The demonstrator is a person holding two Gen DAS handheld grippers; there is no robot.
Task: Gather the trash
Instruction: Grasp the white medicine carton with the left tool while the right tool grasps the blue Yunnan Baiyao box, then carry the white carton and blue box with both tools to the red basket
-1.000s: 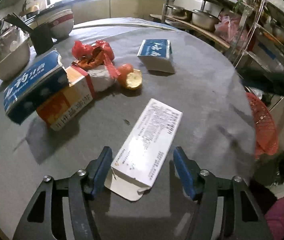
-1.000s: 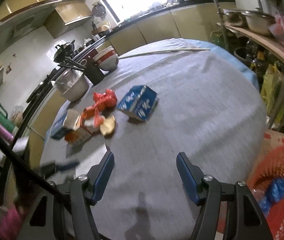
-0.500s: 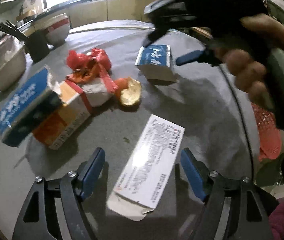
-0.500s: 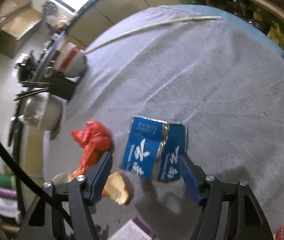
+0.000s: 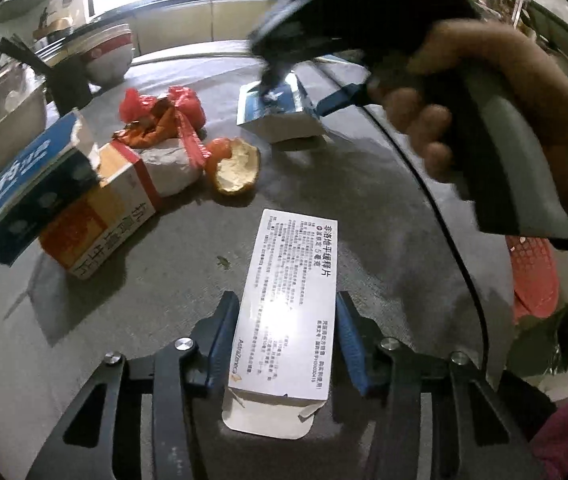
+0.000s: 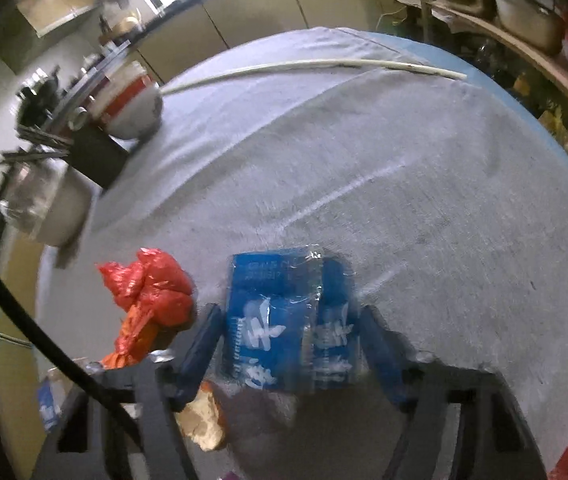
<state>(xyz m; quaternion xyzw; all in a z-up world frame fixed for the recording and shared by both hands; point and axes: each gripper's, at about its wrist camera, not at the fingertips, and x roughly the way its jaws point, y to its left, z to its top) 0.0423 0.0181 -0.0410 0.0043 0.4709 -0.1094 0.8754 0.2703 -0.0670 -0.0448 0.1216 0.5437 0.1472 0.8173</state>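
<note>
The counter (image 5: 384, 216) carries a scatter of litter, and both hands are at the pick-up step of collecting it: each tool is closing on a box at once.

Taking the orange peel (image 5: 236, 166) as landmark: the white medicine box (image 5: 290, 304) lies flat on the near side of the peel, its open flap end toward the camera. The left tool (image 5: 284, 344) straddles that near end; its jaws are closing, blue pads at the box's long sides, though whether they press yet I cannot tell.

The blue carton (image 6: 288, 328) sits beyond the peel and to its right. The right tool (image 6: 288, 356) has it between narrowing jaws, apparently just short of contact.

By my reading, the next move calls for finishing both squeezes firmly, since thin card may buckle, then lifting toward the red basket (image 5: 534, 276) off the counter's right edge.
</note>
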